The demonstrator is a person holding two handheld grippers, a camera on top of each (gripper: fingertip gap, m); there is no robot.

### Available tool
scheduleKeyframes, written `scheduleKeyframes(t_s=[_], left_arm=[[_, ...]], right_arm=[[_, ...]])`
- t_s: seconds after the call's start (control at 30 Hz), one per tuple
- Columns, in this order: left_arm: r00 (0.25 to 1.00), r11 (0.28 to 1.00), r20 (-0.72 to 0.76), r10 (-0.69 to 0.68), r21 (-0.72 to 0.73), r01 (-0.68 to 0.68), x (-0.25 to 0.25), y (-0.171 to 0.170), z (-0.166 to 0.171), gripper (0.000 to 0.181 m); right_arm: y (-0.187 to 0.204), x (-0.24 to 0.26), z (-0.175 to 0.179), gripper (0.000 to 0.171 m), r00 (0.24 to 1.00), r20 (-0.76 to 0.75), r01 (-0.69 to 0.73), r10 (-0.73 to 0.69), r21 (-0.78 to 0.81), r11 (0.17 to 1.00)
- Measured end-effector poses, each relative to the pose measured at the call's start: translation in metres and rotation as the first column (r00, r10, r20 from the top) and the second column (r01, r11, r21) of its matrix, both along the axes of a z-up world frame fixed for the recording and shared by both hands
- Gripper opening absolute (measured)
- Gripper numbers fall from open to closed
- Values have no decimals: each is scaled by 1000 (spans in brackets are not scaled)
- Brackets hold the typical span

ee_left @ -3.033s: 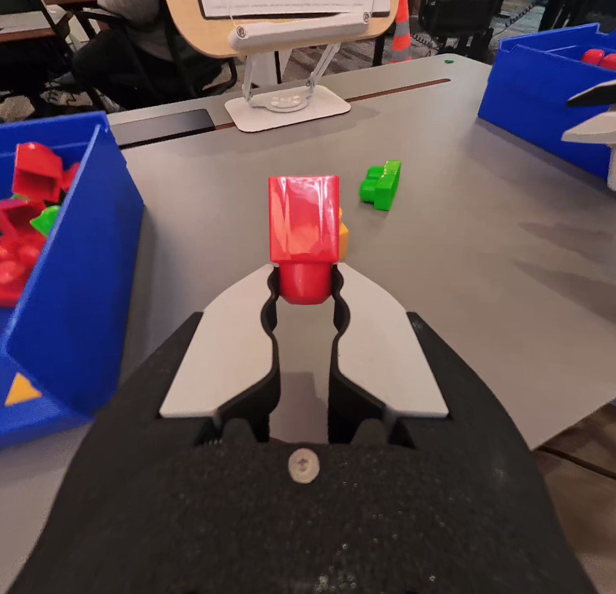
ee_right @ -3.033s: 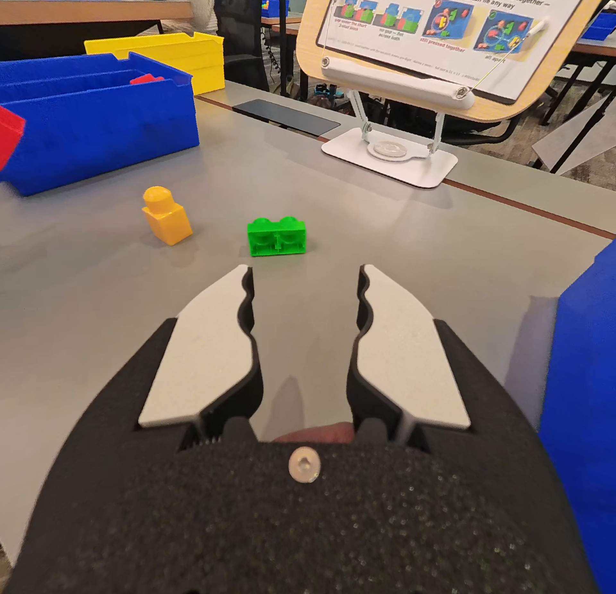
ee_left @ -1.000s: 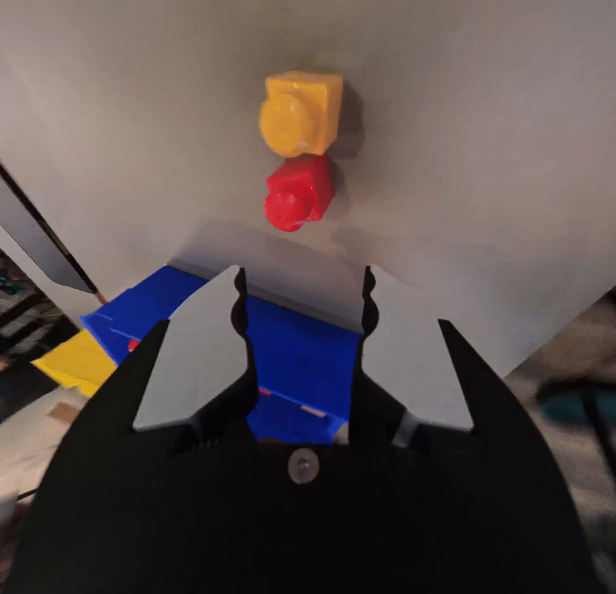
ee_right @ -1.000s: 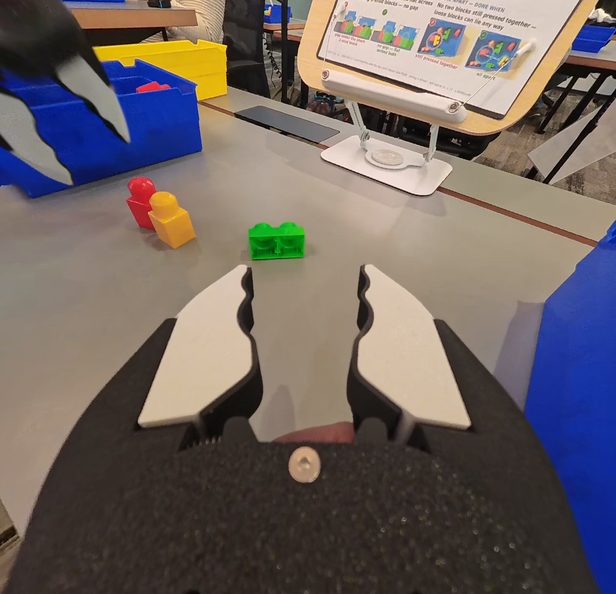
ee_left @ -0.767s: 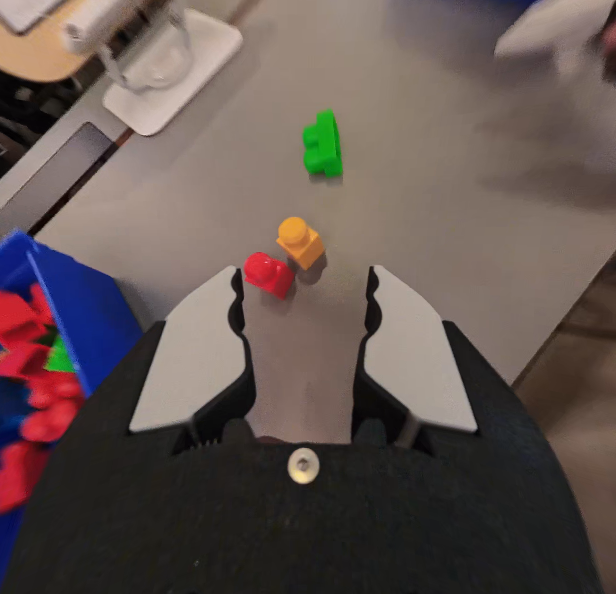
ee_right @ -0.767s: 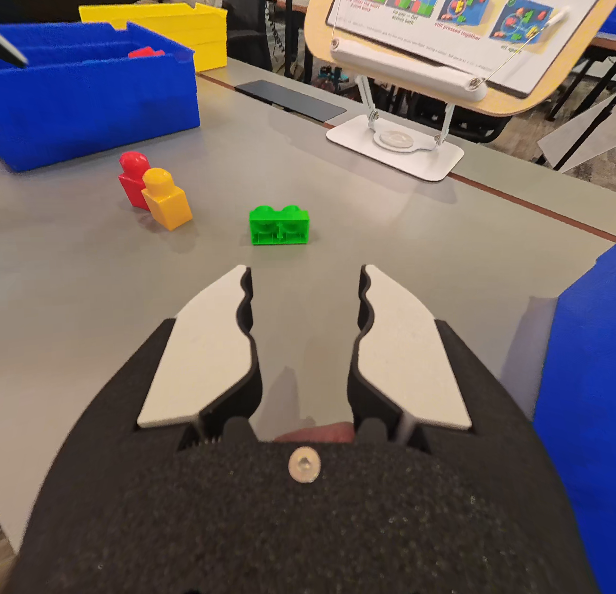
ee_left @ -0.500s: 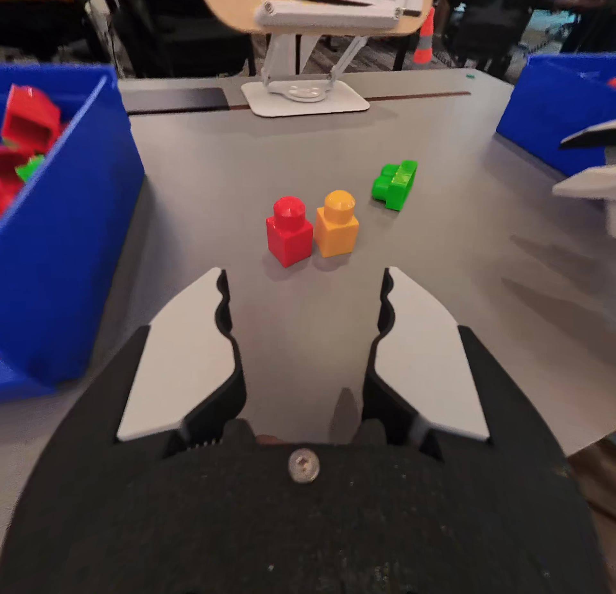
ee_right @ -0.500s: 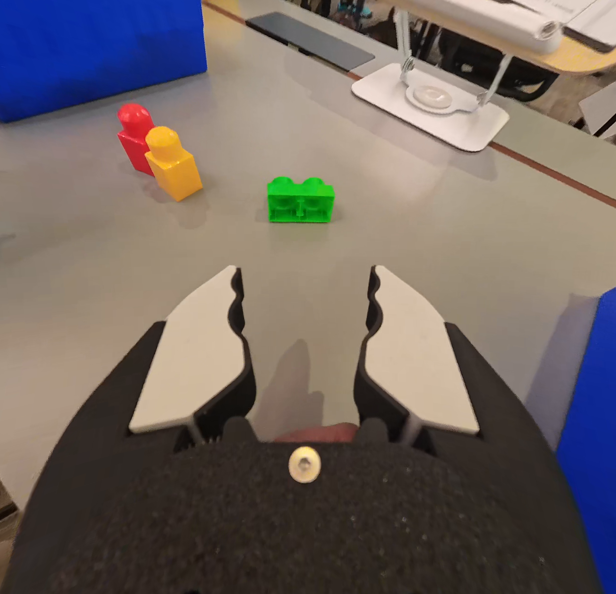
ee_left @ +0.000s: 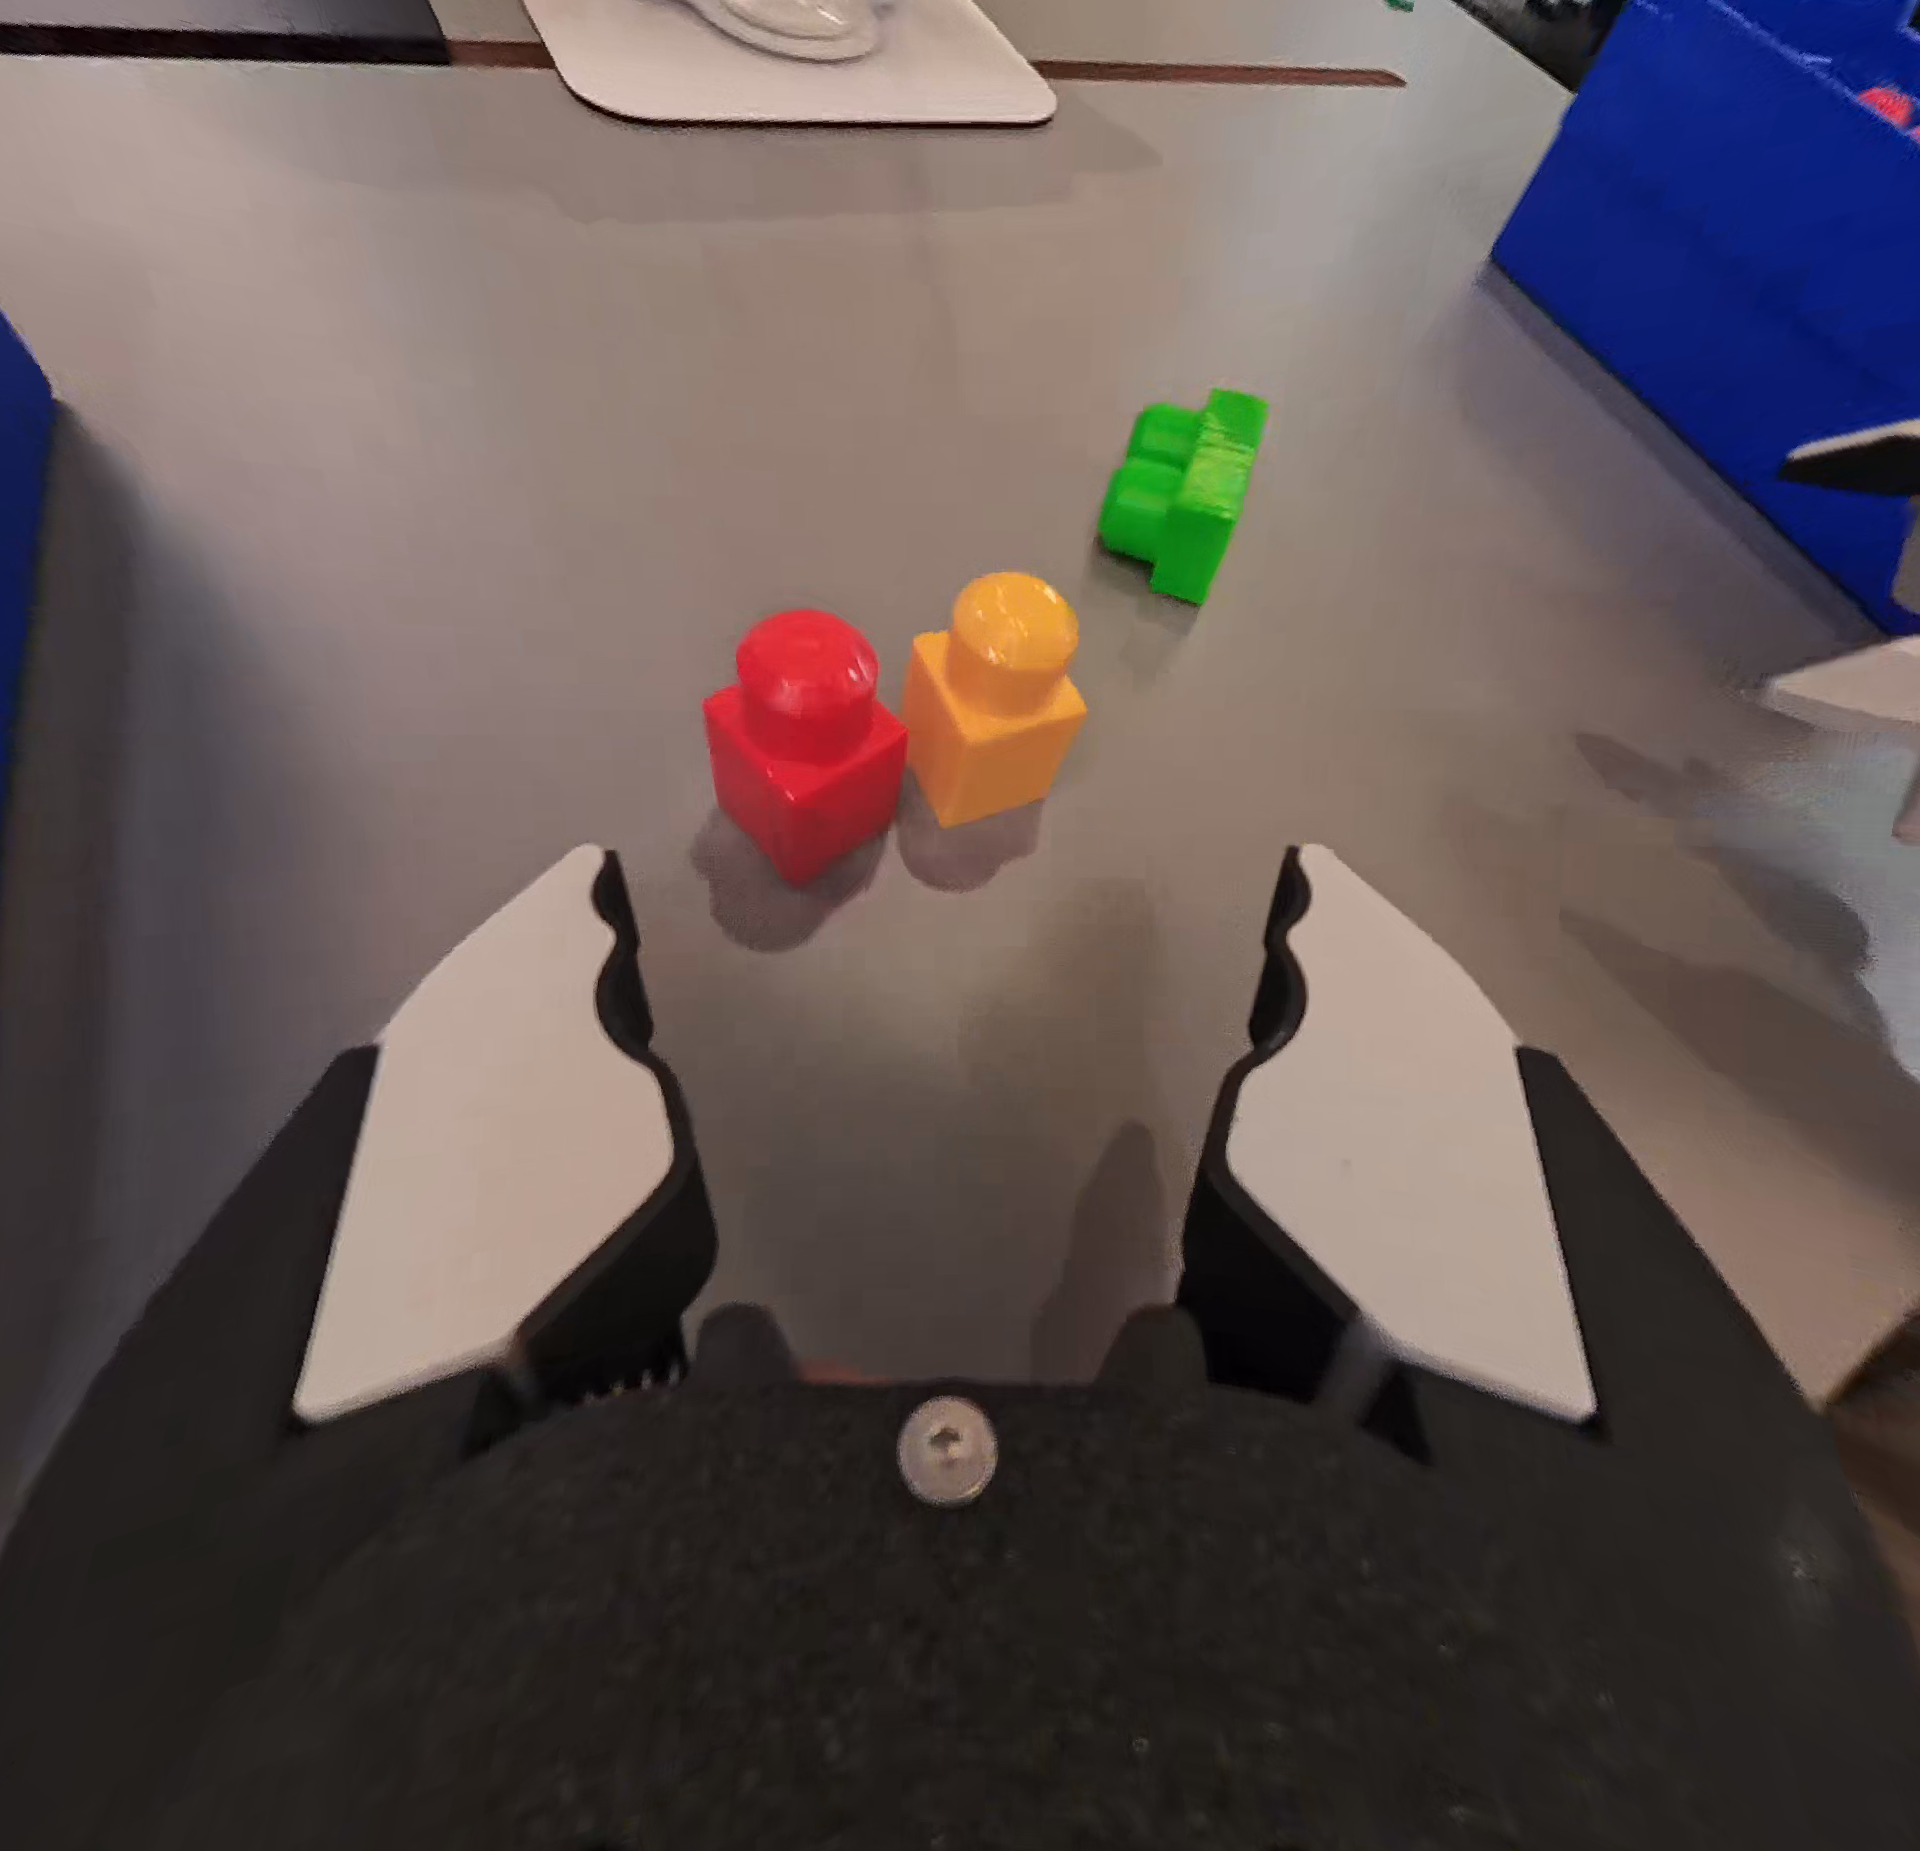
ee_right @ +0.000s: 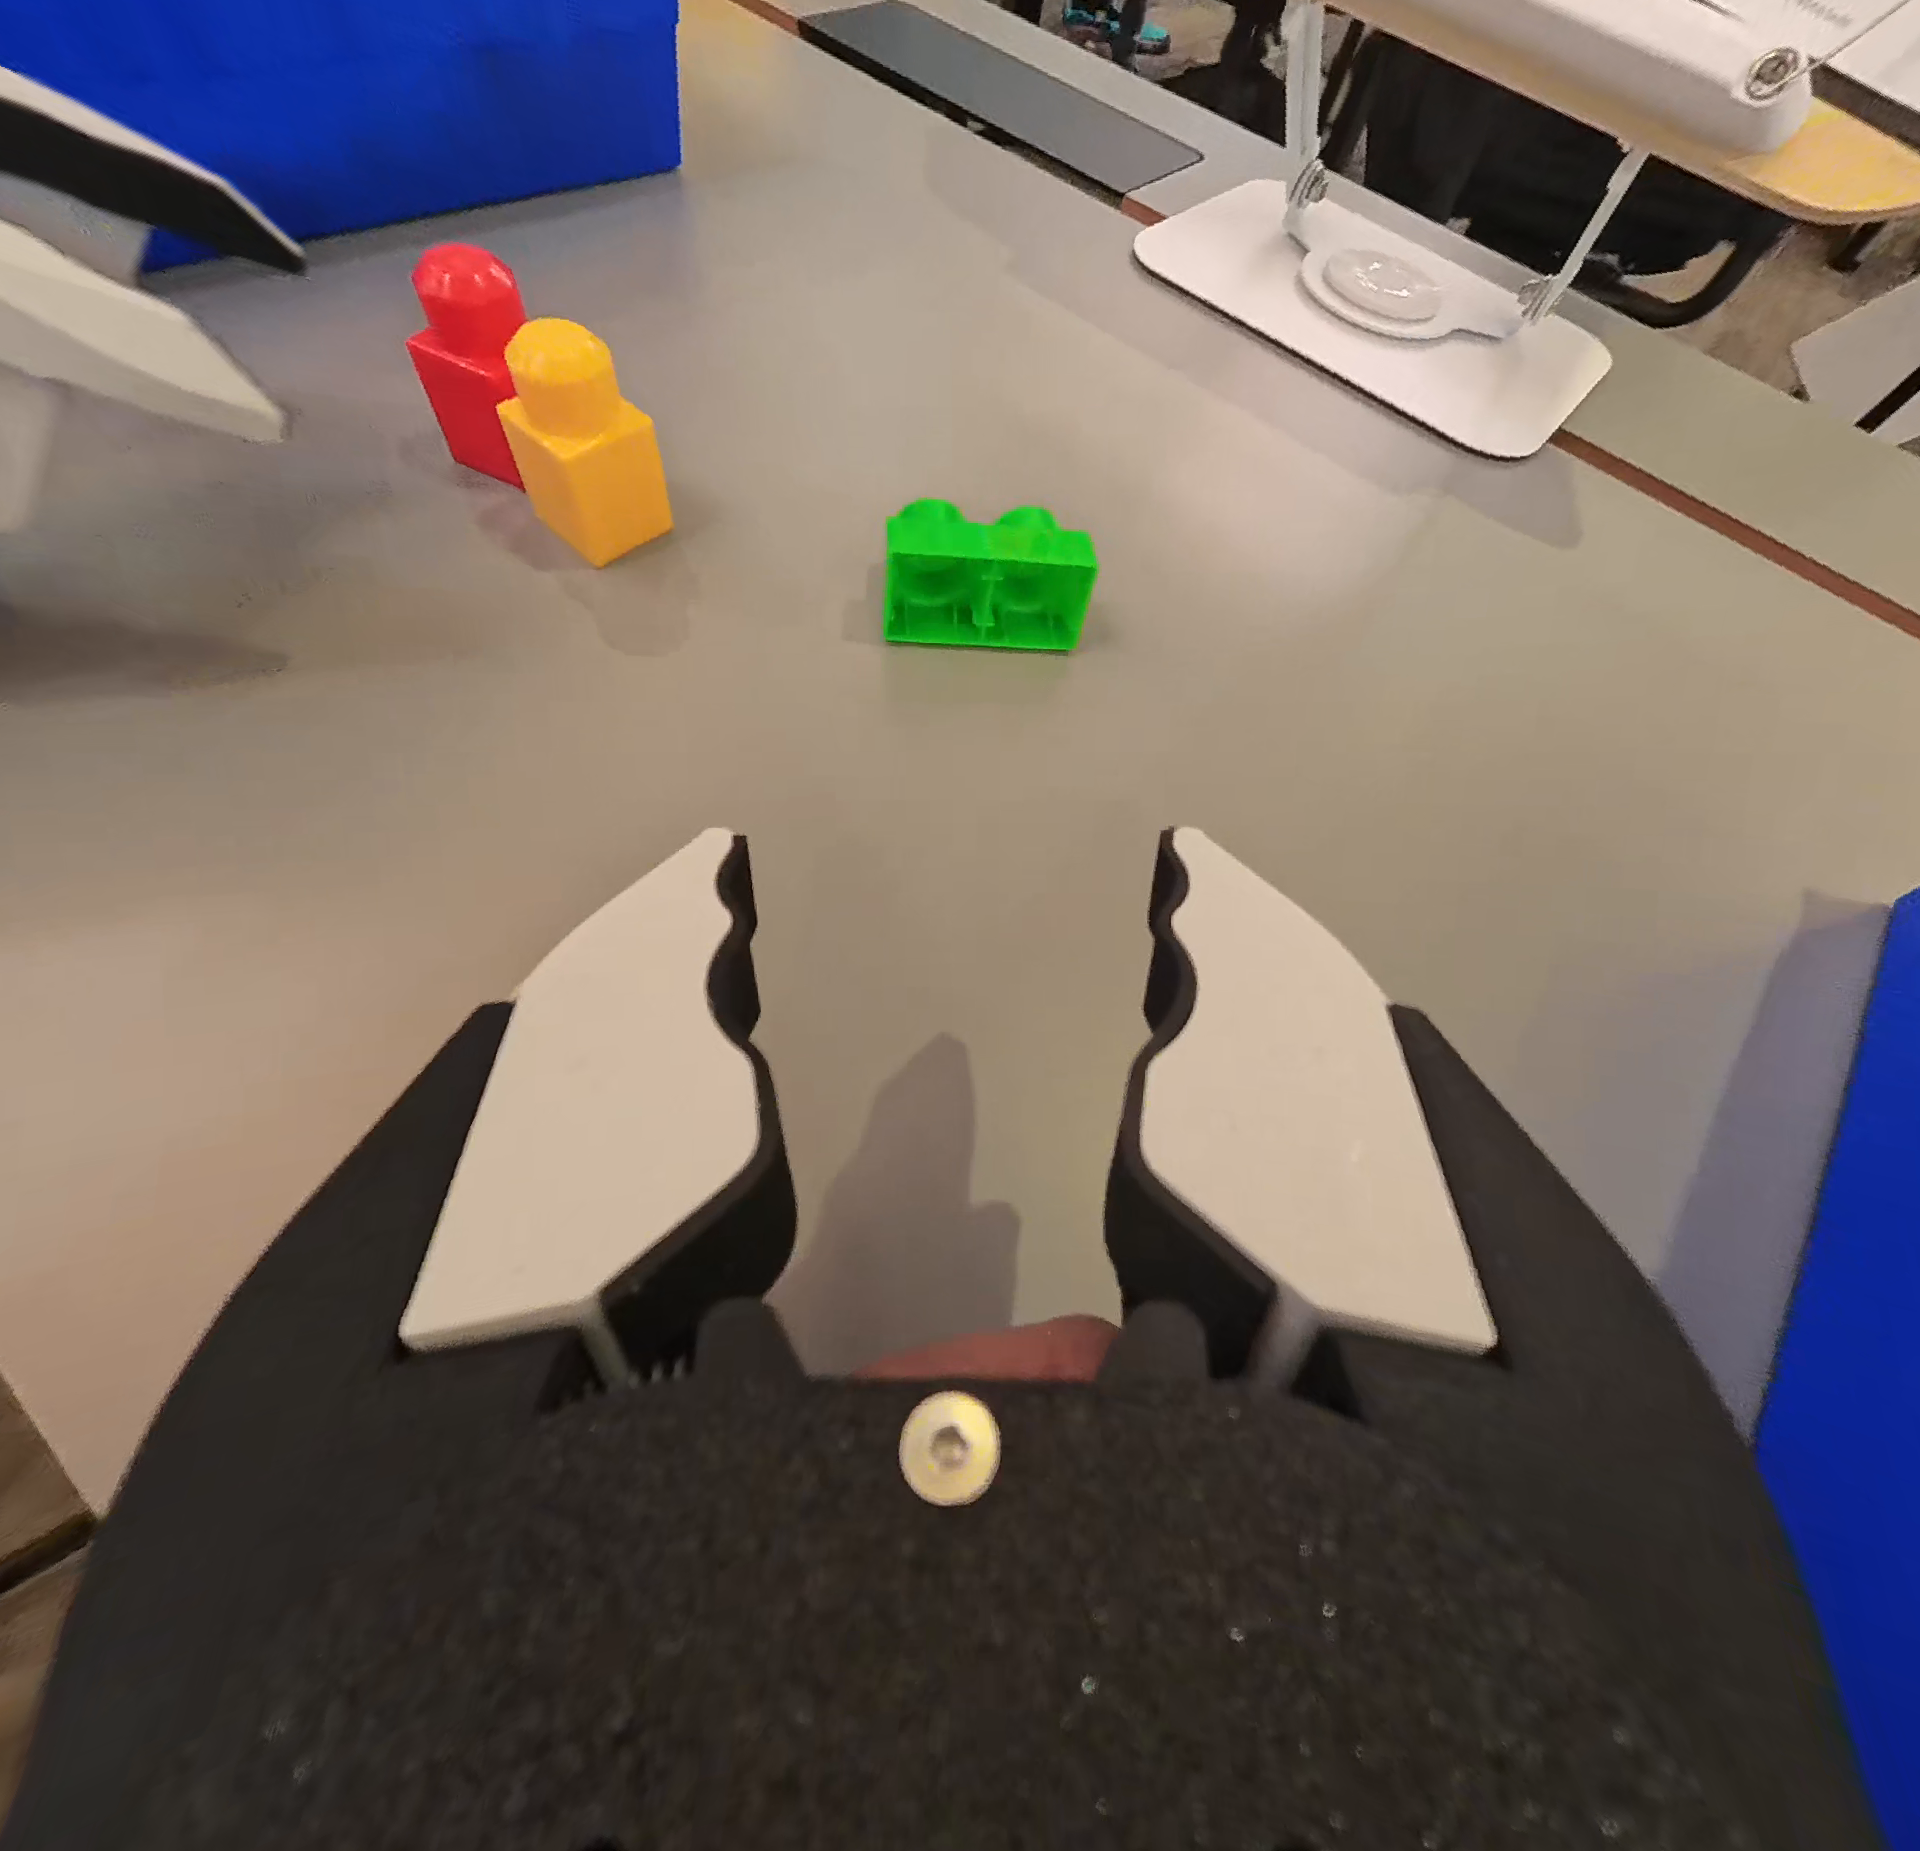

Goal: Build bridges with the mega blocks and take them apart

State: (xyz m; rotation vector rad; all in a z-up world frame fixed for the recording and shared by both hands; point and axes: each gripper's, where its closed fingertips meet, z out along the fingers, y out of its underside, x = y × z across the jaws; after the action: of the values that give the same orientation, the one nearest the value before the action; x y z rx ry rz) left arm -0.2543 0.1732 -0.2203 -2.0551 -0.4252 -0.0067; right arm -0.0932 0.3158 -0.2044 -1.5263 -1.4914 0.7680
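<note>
The left wrist view looks down and forward from close above the grey table (ee_left: pixel 520 451), its open left gripper (ee_left: pixel 948 866) low in frame. The right wrist view faces across the same table from the other side, tilted down. Both share the middle ground — red block (ee_left: pixel 802 757), orange block (ee_left: pixel 992 698), green block (ee_right: pixel 987 577) — and each catches the other gripper at its edge.

Glossy plastic red block (ee_left: pixel 805 762) and orange block (ee_left: pixel 992 705); the green block (ee_right: pixel 987 580) looks duller. The grey desk (ee_left: pixel 520 399) is smooth and matt. Each tool (ee_right: pixel 948 845) has rough black foam.
</note>
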Motion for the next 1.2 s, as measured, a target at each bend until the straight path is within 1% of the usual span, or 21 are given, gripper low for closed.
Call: scheduleKeyframes(t_s=[0.07,0.17,0.23,0.33,0.47,0.53,0.6,0.67,0.73,0.8,0.93,1.03,1.1,1.17,1.2], left_arm=[[1000,999,-12,-26,-39,26,-10,12,-3,114],[988,983,33,-148,-107,150,-3,29,-14,112],[982,974,59,-180,-130,187,-1,37,-19,112],[974,964,95,-206,-151,218,5,41,-25,110],[981,962,85,-175,-198,189,5,39,-31,109],[988,963,93,-124,-228,143,2,34,-36,109],[986,969,144,-81,-220,112,7,28,-37,106],[977,973,189,-98,-190,134,20,27,-37,104],[980,973,172,-99,-191,132,23,27,-40,103],[986,968,142,-85,-222,116,19,26,-42,105],[990,976,132,-54,-202,80,3,24,-32,104],[989,975,115,-89,-193,110,2,28,-27,104],[988,966,91,-125,-216,142,5,32,-29,106],[989,965,66,-131,-219,143,2,37,-30,106],[986,963,81,-146,-217,161,4,40,-31,106]], right_arm=[[3,1,3,73,1000,-13,3,-3,-8,1000],[8,3,6,72,1000,-25,11,-11,-14,1000],[11,4,5,71,999,-26,19,-19,-23,1000],[16,6,1,71,999,-18,29,-30,-31,999],[18,5,0,71,999,-20,31,-32,-41,999],[18,4,-1,71,999,-20,29,-29,-45,999],[17,4,-2,71,1000,-16,25,-26,-46,999],[17,4,-3,71,1000,-15,23,-24,-50,998],[18,4,-2,70,1000,-22,20,-21,-58,998],[18,4,-2,70,999,-26,17,-18,-66,998],[17,4,-3,70,1000,-25,12,-14,-70,997],[16,4,-2,70,1000,-23,9,-10,-68,998],[16,3,-2,70,1000,-25,7,-9,-69,998],[16,4,-1,70,1000,-24,8,-10,-67,998],[17,4,-1,70,1000,-24,9,-11,-66,998]])
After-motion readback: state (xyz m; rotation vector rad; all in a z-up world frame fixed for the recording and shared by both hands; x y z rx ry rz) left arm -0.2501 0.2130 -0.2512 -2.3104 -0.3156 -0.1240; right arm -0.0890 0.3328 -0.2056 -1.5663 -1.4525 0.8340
